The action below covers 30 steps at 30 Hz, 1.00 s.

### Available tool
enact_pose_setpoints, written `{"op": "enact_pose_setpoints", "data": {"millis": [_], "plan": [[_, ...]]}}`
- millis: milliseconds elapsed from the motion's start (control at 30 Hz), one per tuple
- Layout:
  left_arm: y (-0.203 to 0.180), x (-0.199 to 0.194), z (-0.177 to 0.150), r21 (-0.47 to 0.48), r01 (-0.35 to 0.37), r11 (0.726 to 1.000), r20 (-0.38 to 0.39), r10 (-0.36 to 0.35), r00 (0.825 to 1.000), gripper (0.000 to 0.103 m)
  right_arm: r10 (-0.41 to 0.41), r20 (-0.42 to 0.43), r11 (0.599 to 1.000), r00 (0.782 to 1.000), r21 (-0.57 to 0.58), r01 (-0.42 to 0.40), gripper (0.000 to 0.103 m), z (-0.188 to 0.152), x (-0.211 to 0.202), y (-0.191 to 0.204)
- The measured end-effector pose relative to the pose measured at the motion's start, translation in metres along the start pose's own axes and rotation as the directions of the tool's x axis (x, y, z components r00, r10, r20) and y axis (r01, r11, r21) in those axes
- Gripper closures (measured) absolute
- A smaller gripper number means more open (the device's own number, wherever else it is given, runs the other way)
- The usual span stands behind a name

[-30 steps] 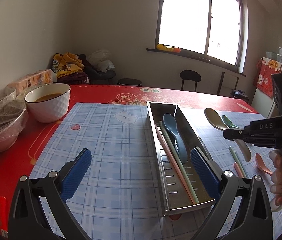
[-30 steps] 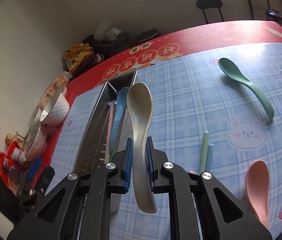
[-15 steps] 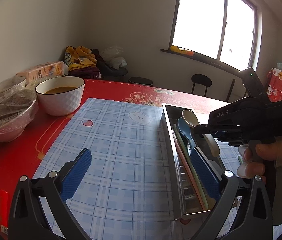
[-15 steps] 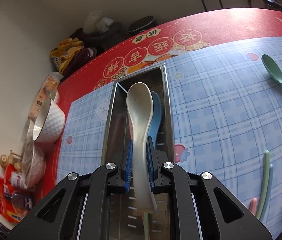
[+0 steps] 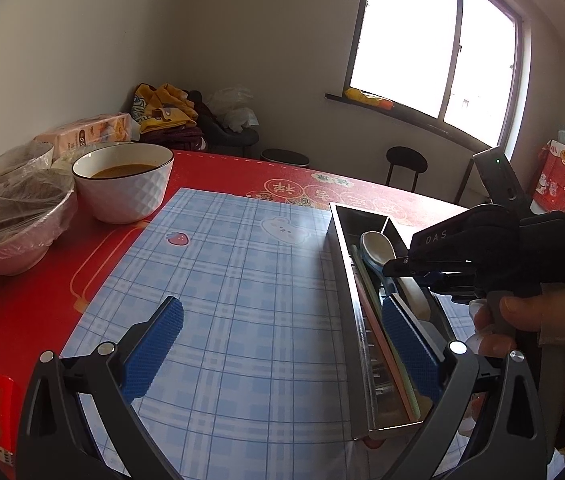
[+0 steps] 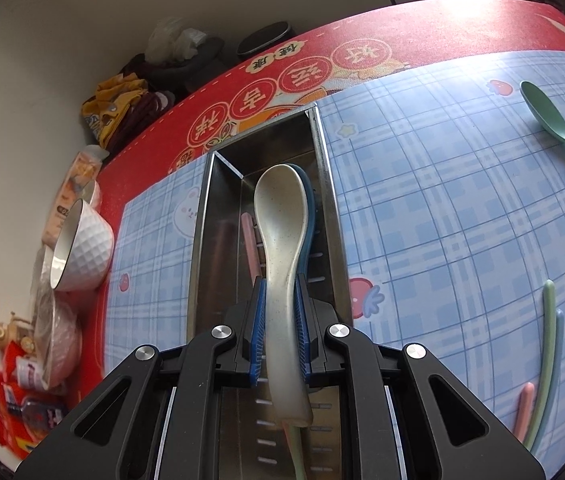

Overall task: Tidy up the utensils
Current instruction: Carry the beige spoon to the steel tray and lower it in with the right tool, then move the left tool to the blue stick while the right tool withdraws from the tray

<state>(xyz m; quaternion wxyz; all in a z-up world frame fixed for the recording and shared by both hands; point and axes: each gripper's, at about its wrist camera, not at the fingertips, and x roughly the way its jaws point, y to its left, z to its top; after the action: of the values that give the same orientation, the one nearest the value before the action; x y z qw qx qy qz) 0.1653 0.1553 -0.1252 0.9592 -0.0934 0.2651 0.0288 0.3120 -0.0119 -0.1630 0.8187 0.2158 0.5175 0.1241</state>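
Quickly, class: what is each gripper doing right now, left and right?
Left gripper: jaws open, holding nothing.
Right gripper: jaws shut on the cream spoon, over the metal tray.

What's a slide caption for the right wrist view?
Right gripper holds a cream spoon lengthwise over the steel utensil tray, directly above a blue spoon already inside.

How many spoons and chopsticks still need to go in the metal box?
Done: a blue spoon and a pink chopstick already lie in the long metal tray. In hand: the right gripper is shut on a cream spoon, held over the tray. Left on the blue checked mat: a green spoon, green, blue and pink chopsticks. The left gripper is open, holding nothing.
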Motion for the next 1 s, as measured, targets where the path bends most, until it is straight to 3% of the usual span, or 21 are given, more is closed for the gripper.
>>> {"op": "enact_pose_setpoints", "data": {"millis": [233,433,600,667,700,733,867,1000], "plan": [[0.001,0.0,0.0,-0.005,0.004,1.0,0.001,-0.004,1.0,0.006,0.054,0.035,0.997,0.998,-0.049,-0.052,0.088,0.0,-0.015,-0.002],[-0.003,-0.003,0.0,0.006,0.028,1.0,0.009,-0.028,1.0,0.006,0.136,0.14,0.951,0.981,-0.296,-0.089,0.088,-0.021,-0.066,-0.013],[-0.013,-0.002,-0.002,0.047,0.052,0.997,0.002,-0.053,0.999,0.006,0.137,0.246,0.897,0.96,-0.442,-0.014,0.087,-0.054,-0.118,-0.055],[-0.019,-0.003,-0.004,0.075,0.071,0.995,0.004,-0.071,0.997,0.006,0.132,0.283,0.883,0.95,-0.469,0.017,0.081,-0.065,-0.138,-0.073],[-0.023,-0.005,-0.005,0.091,0.079,0.993,0.01,-0.08,0.997,0.006,0.123,0.302,0.877,0.945,-0.478,0.038,0.073,-0.072,-0.147,-0.081],[-0.026,-0.007,-0.006,0.107,0.087,0.99,0.018,-0.089,0.996,0.006,0.113,0.324,0.873,0.939,-0.484,0.062,0.057,-0.078,-0.156,-0.09],[-0.037,-0.014,-0.009,0.127,0.108,0.986,0.023,-0.112,0.993,0.006,0.099,0.37,0.872,0.924,-0.48,0.098,0.047,-0.098,-0.184,-0.12],[-0.055,-0.033,-0.015,0.134,0.153,0.979,0.004,-0.155,0.988,0.006,0.109,0.39,0.881,0.914,-0.464,0.093,0.019,-0.112,-0.199,-0.144]]}}
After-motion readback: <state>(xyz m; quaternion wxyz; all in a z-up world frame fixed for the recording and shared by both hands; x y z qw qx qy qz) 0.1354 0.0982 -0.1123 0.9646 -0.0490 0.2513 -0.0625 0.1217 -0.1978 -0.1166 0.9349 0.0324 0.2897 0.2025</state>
